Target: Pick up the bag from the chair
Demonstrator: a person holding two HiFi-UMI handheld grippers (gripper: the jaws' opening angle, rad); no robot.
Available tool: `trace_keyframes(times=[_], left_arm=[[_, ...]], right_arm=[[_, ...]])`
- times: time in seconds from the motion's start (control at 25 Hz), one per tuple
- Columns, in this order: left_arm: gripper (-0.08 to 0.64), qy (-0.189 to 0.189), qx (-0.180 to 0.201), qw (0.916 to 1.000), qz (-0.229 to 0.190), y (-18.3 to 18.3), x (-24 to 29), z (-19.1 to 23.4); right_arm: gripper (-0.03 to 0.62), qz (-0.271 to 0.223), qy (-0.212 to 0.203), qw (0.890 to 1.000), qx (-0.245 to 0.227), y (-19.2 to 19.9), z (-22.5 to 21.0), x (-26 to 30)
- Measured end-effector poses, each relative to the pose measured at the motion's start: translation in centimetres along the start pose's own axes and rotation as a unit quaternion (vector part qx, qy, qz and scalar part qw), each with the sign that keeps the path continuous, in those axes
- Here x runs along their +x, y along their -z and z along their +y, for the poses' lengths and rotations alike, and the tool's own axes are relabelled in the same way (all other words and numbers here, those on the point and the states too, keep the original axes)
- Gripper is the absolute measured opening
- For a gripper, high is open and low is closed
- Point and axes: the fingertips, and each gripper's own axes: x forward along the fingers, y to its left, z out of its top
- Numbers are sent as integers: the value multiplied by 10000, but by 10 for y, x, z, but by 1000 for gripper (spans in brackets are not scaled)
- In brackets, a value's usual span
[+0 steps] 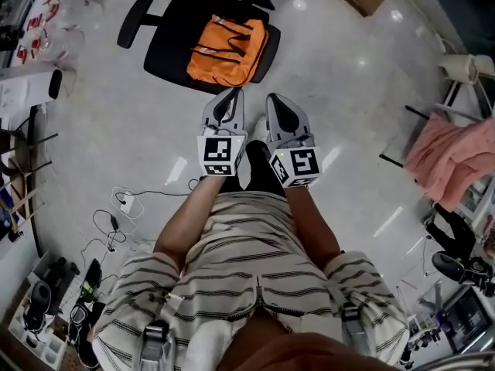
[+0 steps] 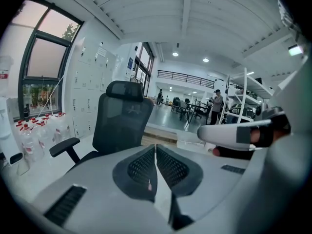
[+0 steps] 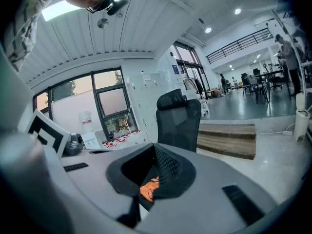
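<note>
Bag (image 1: 228, 49), bright orange with pale strips, lies flat on the seat of a black office chair (image 1: 166, 45), toward the right side of the seat as seen from above. The chair stands on a glossy pale floor (image 1: 340, 76), and one armrest (image 1: 133, 22) sticks out at the picture's left.

A person in a striped shirt (image 1: 247, 253) faces the chair from a short way off, holding a claw in each hand. The two claws are side by side and close together, and both point toward the chair. Neither touches the chair or the bag.

The left claw (image 1: 232, 97) is clenched and empty. In the left gripper view its two dark ribbed pads meet at the tips (image 2: 156, 147) with nothing between them. The chair back (image 2: 122, 116) rises just beyond, beside a tall window (image 2: 41, 77).

The right claw (image 1: 273, 99) is also clenched, and its pads meet at the tips (image 3: 155, 147) in the right gripper view. A patch of the orange bag (image 3: 147, 190) shows through the narrow gap lower down between the pads. It lies beyond the claw and is not gripped. The chair back (image 3: 178, 116) stands behind.

Loose cables (image 1: 124, 203) trail on the floor at the left of the head view. A pink cloth (image 1: 448, 157) hangs over a rack at the right.
</note>
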Motion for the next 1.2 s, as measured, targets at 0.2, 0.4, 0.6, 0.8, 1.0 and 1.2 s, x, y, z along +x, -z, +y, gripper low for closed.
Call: trace_keyframes(times=[0.2, 0.4, 0.6, 0.8, 1.0, 1.2], left_arm=[[26, 77, -23, 9999, 144, 13, 12, 9], [26, 155, -99, 9994, 305, 23, 23, 14], [26, 144, -251, 9981, 544, 38, 37, 21], [75, 200, -373, 9962, 766, 52, 52, 27], [121, 127, -414, 9943, 972, 64, 64, 34], [173, 47, -411, 9918, 1208, 82, 70, 38]], right_arm=[[18, 52, 148, 9999, 57, 10, 1, 4], [18, 93, 291, 9995, 68, 16, -1, 7], [18, 140, 395, 9991, 113, 22, -2, 11], [18, 189, 441, 9987, 154, 28, -6, 14], [18, 240, 457, 9985, 194, 35, -12, 19], [18, 246, 424, 9986, 200, 37, -12, 23]])
